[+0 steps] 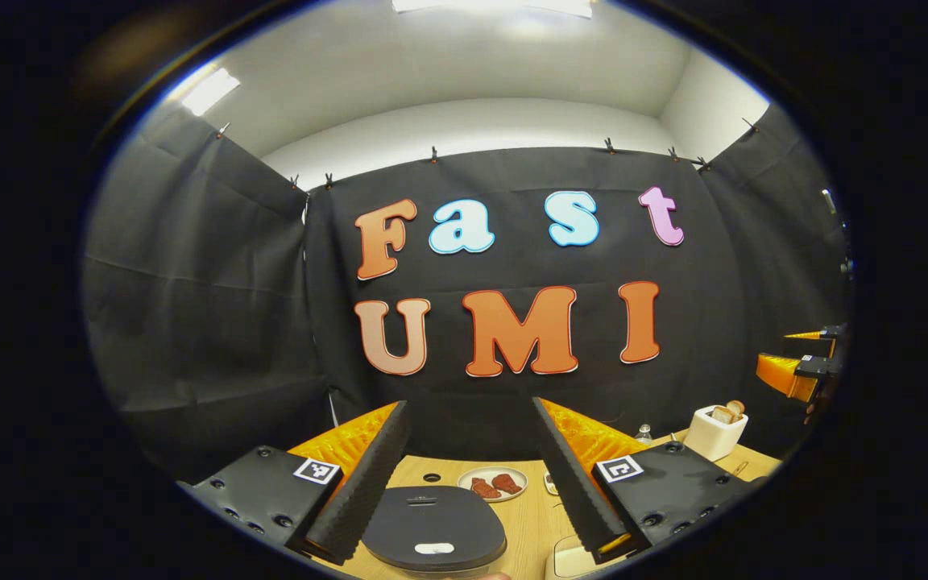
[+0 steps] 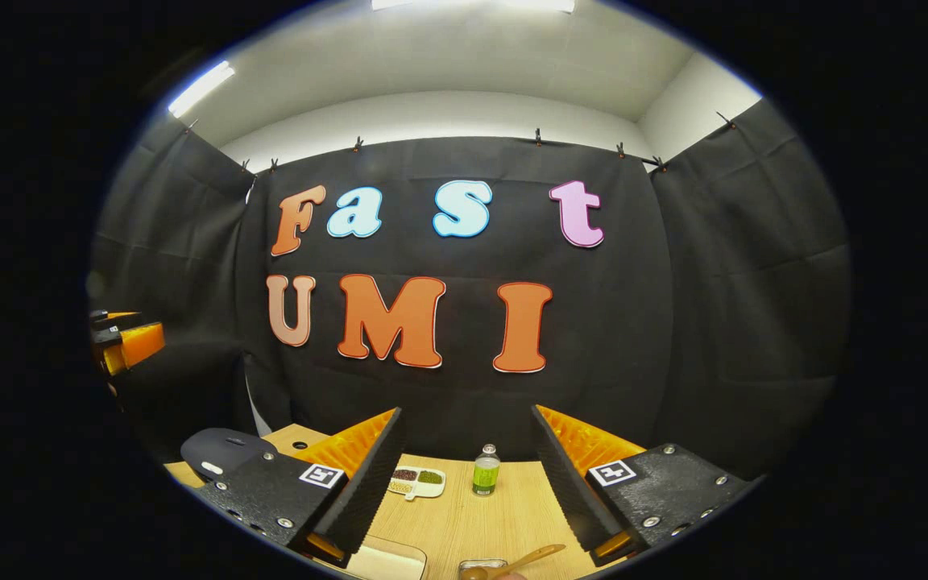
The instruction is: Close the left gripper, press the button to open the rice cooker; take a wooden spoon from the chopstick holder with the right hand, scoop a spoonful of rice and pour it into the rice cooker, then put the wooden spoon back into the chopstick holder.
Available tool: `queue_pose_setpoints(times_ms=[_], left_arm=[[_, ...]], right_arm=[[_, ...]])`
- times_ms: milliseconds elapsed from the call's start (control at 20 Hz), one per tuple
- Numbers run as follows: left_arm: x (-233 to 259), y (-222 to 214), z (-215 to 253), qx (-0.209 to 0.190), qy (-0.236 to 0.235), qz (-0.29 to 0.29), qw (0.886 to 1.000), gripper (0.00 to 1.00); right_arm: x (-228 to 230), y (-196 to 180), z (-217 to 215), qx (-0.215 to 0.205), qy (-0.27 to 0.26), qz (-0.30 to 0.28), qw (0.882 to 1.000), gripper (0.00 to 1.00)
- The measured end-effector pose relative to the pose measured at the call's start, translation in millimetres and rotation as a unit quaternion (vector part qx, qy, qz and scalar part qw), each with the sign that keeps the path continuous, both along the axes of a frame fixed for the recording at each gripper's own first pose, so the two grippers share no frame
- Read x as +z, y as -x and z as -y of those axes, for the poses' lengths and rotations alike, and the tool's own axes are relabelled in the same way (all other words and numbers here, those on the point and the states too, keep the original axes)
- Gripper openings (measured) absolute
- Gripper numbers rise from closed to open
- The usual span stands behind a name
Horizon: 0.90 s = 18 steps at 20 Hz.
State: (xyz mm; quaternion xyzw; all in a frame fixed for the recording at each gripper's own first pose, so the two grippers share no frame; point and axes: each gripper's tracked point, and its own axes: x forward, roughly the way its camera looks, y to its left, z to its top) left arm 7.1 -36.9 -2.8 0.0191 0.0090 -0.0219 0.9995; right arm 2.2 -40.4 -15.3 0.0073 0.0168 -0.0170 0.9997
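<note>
Left gripper (image 1: pixel 470 475): spread above cooker (image 1: pixel 434 528).
Right gripper (image 2: pixel 468 475): spread, empty.
Risk: my spread fingers straddle the cooker button.

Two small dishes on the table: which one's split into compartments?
The white dish left of the green bottle, right gripper view, with separate piles. The round plate beyond the rice cooker is undivided, holding reddish-brown pieces.

Closed dark rice cooker (image 1: pixel 434 528); apparently wooden spoon (image 2: pixel 512 563) lying flat.
</note>
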Motion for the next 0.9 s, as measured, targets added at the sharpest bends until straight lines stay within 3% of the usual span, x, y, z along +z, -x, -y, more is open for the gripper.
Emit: queue_pose_setpoints(times_ms=[100, 450, 800, 900], left_arm=[[-2.9, -0.8, 2.0, -0.003, -0.005, -0.003, 1.0, 0.96], [-12.9, -4.5, 13.5, -0.031, -0.018, -0.014, 0.999, 1.0], [-61.5, -27.9, 9.9, -0.025, 0.028, -0.111, 0.993, 0.08], [-78.9, -36.1, 1.1, -0.007, 0.042, -0.162, 0.986, 0.05]], right_arm=[[-2.4, 0.5, 3.1, -0.003, -0.003, -0.001, 1.0, 0.97], [-7.5, 3.2, 21.5, -0.024, 0.001, -0.006, 1.0, 0.97], [-19.2, 10.1, 35.5, -0.044, 0.01, -0.019, 0.999, 0.97], [-23.1, 13.4, 40.3, -0.05, 0.01, -0.025, 0.998, 0.97]])
